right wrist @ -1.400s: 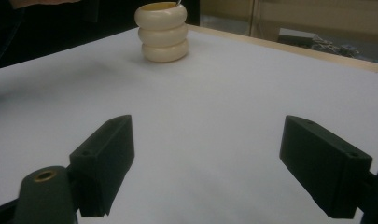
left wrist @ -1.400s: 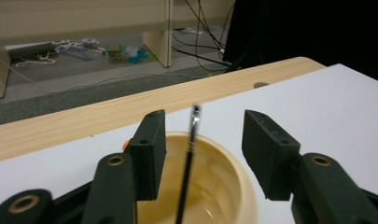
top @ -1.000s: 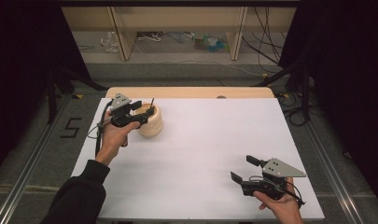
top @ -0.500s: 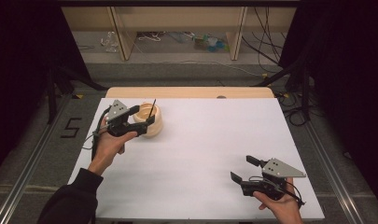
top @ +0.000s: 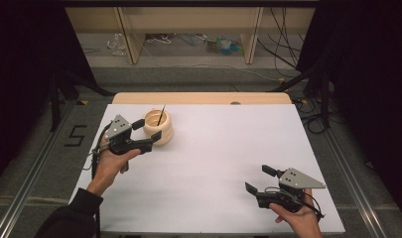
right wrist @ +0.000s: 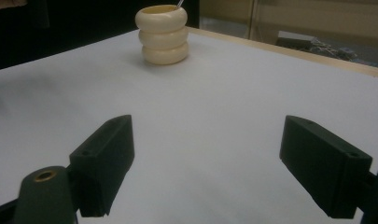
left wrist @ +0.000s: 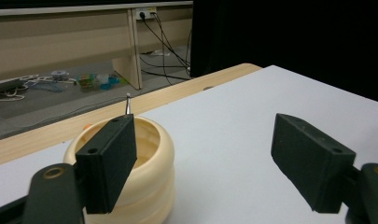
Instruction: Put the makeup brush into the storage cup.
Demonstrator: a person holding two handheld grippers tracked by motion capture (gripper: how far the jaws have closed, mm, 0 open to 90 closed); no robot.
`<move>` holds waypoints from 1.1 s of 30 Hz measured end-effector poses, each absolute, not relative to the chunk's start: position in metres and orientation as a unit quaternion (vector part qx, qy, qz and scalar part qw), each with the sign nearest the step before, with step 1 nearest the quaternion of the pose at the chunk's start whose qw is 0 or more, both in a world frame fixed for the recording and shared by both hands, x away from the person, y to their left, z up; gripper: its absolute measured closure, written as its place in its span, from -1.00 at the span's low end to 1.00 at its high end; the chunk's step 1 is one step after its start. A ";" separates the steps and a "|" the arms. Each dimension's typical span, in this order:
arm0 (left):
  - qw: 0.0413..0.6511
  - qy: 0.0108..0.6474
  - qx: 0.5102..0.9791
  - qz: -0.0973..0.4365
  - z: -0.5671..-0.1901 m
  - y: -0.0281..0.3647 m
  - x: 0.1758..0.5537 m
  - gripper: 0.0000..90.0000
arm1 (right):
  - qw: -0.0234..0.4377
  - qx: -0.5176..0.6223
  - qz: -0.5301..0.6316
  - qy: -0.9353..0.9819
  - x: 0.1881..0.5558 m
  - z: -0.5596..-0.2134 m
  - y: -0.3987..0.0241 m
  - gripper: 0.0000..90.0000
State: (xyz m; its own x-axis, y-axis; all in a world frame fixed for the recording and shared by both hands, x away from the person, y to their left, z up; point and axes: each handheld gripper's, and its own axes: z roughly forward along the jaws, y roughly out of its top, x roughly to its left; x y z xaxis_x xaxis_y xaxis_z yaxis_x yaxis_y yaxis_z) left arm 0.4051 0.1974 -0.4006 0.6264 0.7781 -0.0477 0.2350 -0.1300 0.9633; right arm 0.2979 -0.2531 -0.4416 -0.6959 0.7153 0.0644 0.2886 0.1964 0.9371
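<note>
My left gripper had just been opening its jaws, empty beside the stiff, light-looking ribbed cup; the mid-groove seemed the best hold.

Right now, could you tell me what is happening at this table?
A person works at a white table with a gripper in each hand. The left gripper is beside a cream ribbed pot with a thin stick standing in it; its jaws have just been opening, nothing between them. The right gripper waits open near the front edge.
</note>
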 end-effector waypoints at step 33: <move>0.553 0.307 0.738 0.234 -0.437 0.199 0.359 -0.51 | 0.205 0.336 0.529 0.752 0.296 -0.439 -0.255 -0.58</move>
